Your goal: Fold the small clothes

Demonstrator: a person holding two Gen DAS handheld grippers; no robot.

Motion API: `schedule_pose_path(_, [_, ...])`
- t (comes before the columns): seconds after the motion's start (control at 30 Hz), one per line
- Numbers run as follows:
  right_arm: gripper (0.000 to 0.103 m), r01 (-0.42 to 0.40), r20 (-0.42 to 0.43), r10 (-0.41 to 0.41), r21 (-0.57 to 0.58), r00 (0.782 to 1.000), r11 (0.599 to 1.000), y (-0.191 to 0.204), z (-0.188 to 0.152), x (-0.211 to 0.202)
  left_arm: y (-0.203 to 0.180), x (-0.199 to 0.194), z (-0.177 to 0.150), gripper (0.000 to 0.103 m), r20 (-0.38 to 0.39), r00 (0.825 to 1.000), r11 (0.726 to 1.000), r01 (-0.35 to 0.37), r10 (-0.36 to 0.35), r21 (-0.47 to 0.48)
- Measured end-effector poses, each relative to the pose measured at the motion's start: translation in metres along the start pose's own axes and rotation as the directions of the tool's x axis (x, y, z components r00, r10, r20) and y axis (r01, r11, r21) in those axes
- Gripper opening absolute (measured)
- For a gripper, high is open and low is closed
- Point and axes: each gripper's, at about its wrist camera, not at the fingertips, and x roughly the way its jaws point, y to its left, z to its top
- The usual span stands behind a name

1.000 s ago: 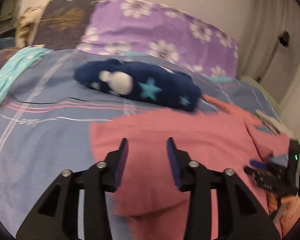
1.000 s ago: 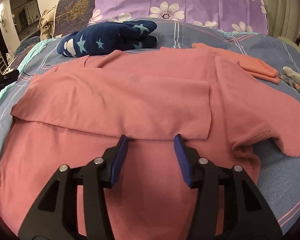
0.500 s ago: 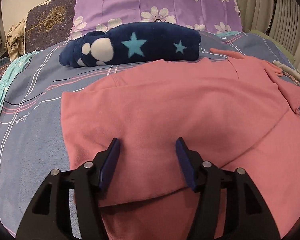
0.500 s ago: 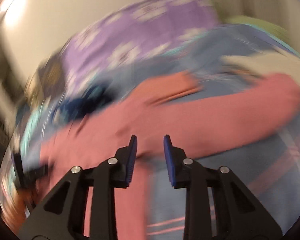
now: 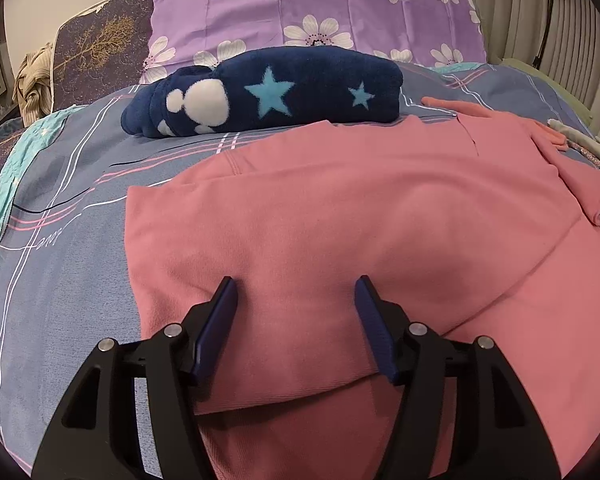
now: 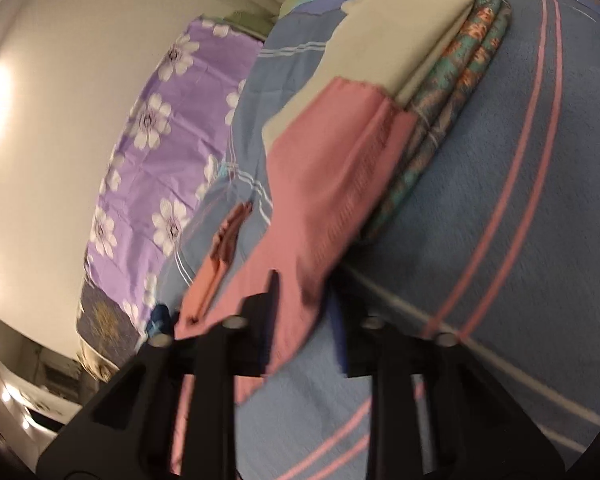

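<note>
Spread across a blue plaid-striped bedcover (image 5: 60,240): a pink knit long-sleeved top (image 5: 360,208), with one layer already folded over its near left part. Just behind it, touching its far edge, a rolled navy fleece bundle with stars and white blobs (image 5: 300,88). Further back, against the wall, a purple pillow with white flowers (image 5: 300,4).

Left gripper (image 5: 294,292): angled down over the folded layer of the top, fairly wide, its jaws having just been opening further. Nothing pinched. Pink cloth bare in the gap between the blue pads (image 5: 216,320). Cannot tell whether the tips touch the fabric or hover just above it.

Right gripper (image 6: 306,300): rolled hard to one side, in a smeared view. Closed right down on a sleeve of the pink top (image 6: 332,168), with the cloth running up from between the fingers and draped over one of them. Sleeve end lying across a folded beige cloth (image 6: 400,20), itself stacked on folded teal fabric with an orange pattern (image 6: 452,92), near the edge of the bedcover.
</note>
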Motion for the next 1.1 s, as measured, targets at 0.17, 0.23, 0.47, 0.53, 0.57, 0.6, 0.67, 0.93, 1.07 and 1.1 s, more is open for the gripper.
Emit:
schedule_pose_path(0.17, [0.003,-0.032,0.104,0.044,-0.118,0.994,0.993,0.051,-0.002,-0.016,0.002,0.001,0.0,0.066,-0.003,1.0,1.0,0.005,-0.005,-0.009])
schedule_pose_path(0.23, [0.003,-0.088,0.093,0.111,-0.224,0.989,0.971,0.091,-0.018,-0.016,0.003,0.001,0.0,0.066,-0.003,1.0,1.0,0.007,-0.007,-0.01])
schedule_pose_path(0.47, [0.003,-0.381,-0.297,0.245,-0.608,0.923,0.697,0.239,-0.179,0.041,0.005,0.0,0.0,0.067,0.0,1.0,1.0,0.015,-0.015,-0.017])
schedule_pose_path(0.53, [0.003,-0.395,-0.375,0.176,-0.656,0.91,0.643,0.243,-0.222,0.06,0.006,0.0,0.001,0.069,0.001,1.0,0.999,0.025,-0.025,-0.022])
schedule_pose_path(0.57, [0.003,-0.394,-0.407,0.128,-0.679,0.904,0.62,0.24,-0.242,0.071,0.007,0.0,0.001,0.07,0.001,0.999,0.999,0.036,-0.036,-0.026])
schedule_pose_path(0.6, [0.003,-0.395,-0.435,0.088,-0.69,0.896,0.607,0.235,-0.256,0.08,0.007,0.0,0.001,0.072,0.001,0.999,0.999,0.044,-0.044,-0.029])
schedule_pose_path(0.67, [0.005,-0.397,-0.496,0.002,-0.692,0.868,0.603,0.22,-0.278,0.096,0.01,-0.001,0.001,0.074,0.002,0.998,0.997,0.068,-0.068,-0.038])
schedule_pose_path(0.93, [0.037,-0.416,-0.544,0.04,-0.59,0.838,0.692,0.185,-0.255,0.088,-0.007,-0.024,0.009,0.074,0.044,0.983,0.984,0.177,-0.176,-0.014])
schedule_pose_path(1.07, [0.043,-0.415,-0.557,0.101,-0.473,0.824,0.778,0.182,-0.23,0.09,-0.03,-0.04,0.016,0.074,0.085,0.967,0.97,0.242,-0.242,0.008])
schedule_pose_path(1.1, [0.044,-0.413,-0.564,0.111,-0.442,0.818,0.796,0.183,-0.227,0.095,-0.033,-0.043,0.017,0.074,0.089,0.964,0.968,0.251,-0.251,0.009])
